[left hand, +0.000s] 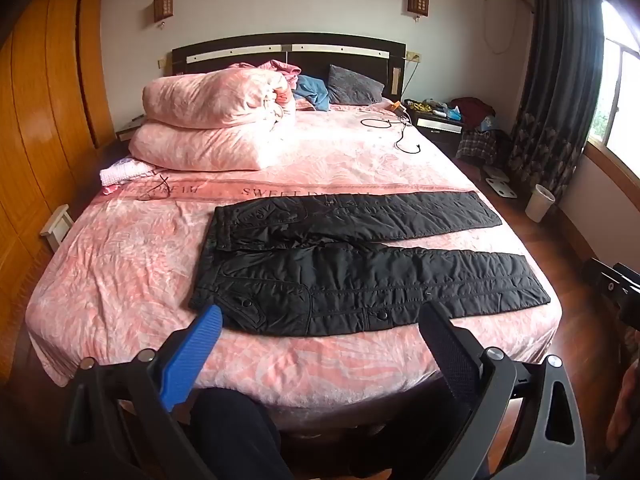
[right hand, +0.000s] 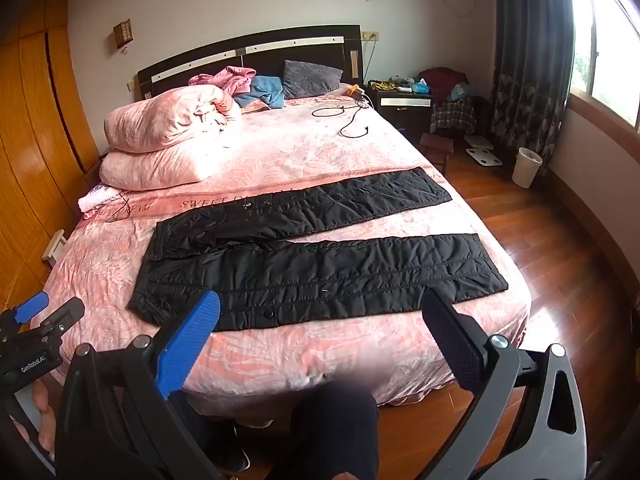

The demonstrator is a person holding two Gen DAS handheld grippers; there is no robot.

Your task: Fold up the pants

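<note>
Black quilted pants (left hand: 360, 264) lie spread flat across the foot of a pink bed (left hand: 120, 264), waist to the left, both legs running right and slightly apart. In the left wrist view my left gripper (left hand: 320, 316) hangs open over the bed's near edge, just short of the near leg, with nothing between its blue and black fingers. The right wrist view shows the same pants (right hand: 312, 272) and my right gripper (right hand: 320, 312) open and empty, held over the near leg's front hem side. The left gripper (right hand: 40, 312) shows at that view's left edge.
A folded pink duvet (left hand: 216, 120) and pillows sit at the head of the bed (right hand: 280, 356), with a black cable (left hand: 400, 132) beside them. A wooden wardrobe (left hand: 40, 120) lines the left wall. A nightstand (right hand: 404, 104), white bin (right hand: 526, 166) and wood floor lie right. The person's dark-trousered legs (right hand: 332, 432) stand below.
</note>
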